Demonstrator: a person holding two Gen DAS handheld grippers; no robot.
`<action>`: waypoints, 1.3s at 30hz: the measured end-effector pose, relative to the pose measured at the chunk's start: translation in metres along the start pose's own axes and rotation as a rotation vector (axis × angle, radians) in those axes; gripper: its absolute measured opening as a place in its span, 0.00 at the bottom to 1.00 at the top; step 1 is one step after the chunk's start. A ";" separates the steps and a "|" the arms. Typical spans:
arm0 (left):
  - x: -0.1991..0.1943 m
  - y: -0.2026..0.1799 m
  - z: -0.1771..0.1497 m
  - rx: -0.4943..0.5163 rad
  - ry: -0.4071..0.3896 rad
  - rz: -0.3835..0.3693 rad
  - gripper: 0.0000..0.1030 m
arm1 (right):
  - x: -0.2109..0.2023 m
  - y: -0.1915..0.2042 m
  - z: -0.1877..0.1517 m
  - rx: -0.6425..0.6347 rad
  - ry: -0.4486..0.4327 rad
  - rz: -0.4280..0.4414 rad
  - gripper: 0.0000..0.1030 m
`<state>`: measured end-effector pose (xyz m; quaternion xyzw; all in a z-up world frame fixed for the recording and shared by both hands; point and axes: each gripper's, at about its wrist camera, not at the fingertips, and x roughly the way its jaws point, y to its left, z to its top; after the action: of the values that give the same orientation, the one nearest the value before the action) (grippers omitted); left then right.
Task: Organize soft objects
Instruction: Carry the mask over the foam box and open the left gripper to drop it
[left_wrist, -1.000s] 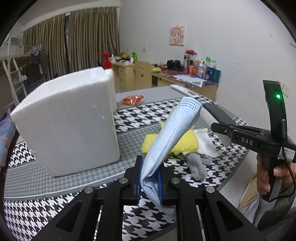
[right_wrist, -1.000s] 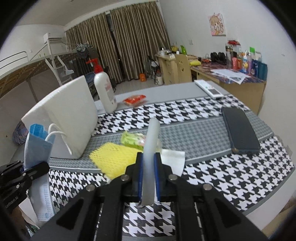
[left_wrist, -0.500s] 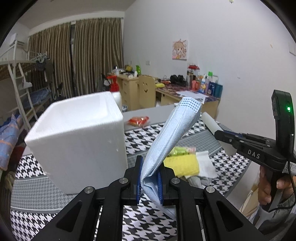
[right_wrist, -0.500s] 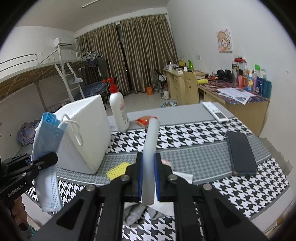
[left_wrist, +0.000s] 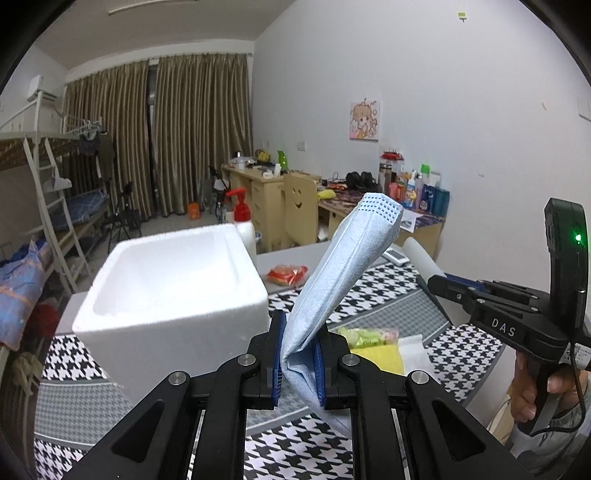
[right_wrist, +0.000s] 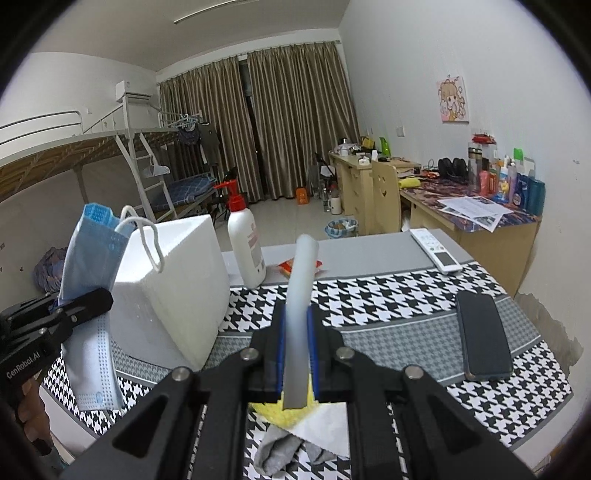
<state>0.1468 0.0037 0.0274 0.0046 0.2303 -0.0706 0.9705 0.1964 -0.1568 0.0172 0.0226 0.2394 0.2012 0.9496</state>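
Aloft over a houndstooth table (right_wrist: 388, 291), the left gripper (left_wrist: 298, 356) clamps a blue face mask (left_wrist: 332, 280) beside a white foam box (left_wrist: 173, 295), while the right gripper (right_wrist: 295, 354) pinches a pale foam strip (right_wrist: 299, 306). Its lower end hides the yellow sponge (right_wrist: 291, 410). Gripper bodies read "DAS" and "GenRobot.AI".

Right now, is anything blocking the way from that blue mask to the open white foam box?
Nothing visible does. The blue pleated face mask, pinched in the left tool, hangs beside the white foam box, whose open top looks empty.

Blue mask (left_wrist: 343, 273) pinched, upright; white foam strip (right_wrist: 300, 295) likewise
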 end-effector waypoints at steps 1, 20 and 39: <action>-0.001 0.001 0.003 0.001 -0.005 0.000 0.14 | 0.000 0.001 0.001 -0.002 -0.002 0.001 0.14; -0.001 0.023 0.031 -0.020 -0.065 0.048 0.14 | 0.008 0.017 0.021 -0.029 -0.034 0.028 0.14; 0.003 0.052 0.051 -0.066 -0.096 0.130 0.14 | 0.025 0.048 0.050 -0.080 -0.044 0.104 0.14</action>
<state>0.1791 0.0530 0.0703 -0.0161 0.1847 -0.0001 0.9827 0.2221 -0.1002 0.0567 0.0014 0.2088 0.2593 0.9429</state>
